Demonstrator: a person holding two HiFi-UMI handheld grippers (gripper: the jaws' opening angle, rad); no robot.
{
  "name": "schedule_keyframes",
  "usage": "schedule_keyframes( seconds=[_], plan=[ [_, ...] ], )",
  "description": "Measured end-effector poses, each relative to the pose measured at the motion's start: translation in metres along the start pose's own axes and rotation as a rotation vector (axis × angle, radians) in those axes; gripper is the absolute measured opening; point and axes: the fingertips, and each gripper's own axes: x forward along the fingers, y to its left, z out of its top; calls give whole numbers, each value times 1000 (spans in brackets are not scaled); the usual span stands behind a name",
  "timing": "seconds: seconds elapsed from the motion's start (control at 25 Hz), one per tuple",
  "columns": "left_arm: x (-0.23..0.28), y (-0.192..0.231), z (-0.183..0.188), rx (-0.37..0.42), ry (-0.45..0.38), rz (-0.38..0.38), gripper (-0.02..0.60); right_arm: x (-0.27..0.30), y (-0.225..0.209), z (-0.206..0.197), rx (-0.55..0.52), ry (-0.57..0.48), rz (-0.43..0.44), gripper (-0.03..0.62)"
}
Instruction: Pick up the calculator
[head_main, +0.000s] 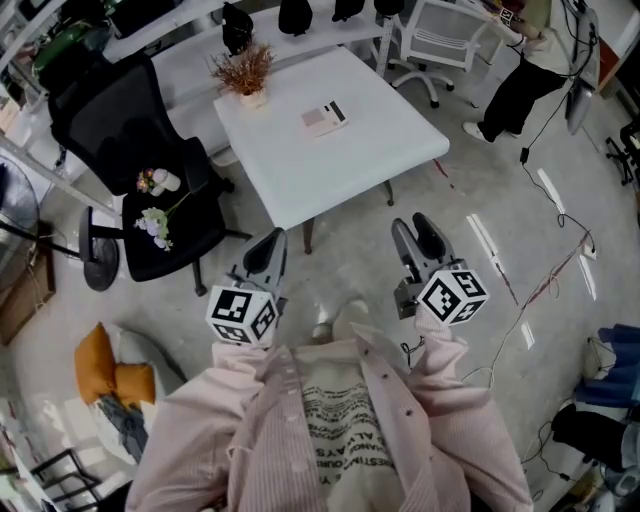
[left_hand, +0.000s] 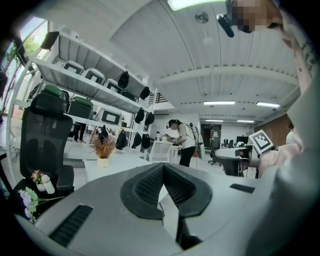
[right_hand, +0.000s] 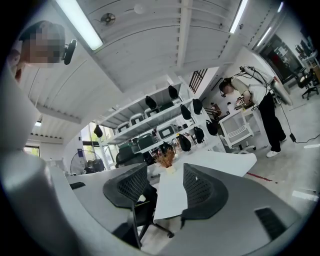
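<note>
On the white table (head_main: 300, 170) ahead lay the calculator (head_main: 325, 117), well apart from both claws: my left claw (head_main: 270, 240) was pinched together on nothing, my right claw (head_main: 413, 224) spread apart, empty.

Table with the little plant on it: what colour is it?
White. The table shows best in the head view.

White table (head_main: 340, 165) with calculator (head_main: 324, 117), potted plant (head_main: 245, 75)
</note>
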Motion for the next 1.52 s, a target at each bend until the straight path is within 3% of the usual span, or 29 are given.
schedule_keyframes(
  seconds=[0.36, 0.88, 1.52],
  plan=[
    [35, 43, -1, -23, 11, 44, 2, 61, -11, 1, -11, 32, 41, 202],
    [144, 104, -4, -86, 78, 101, 2, 191, -72, 10, 22, 146, 83, 202],
    [256, 133, -16, -157, 155, 150, 2, 298, -146, 7, 90, 277, 127, 202]
  ],
)
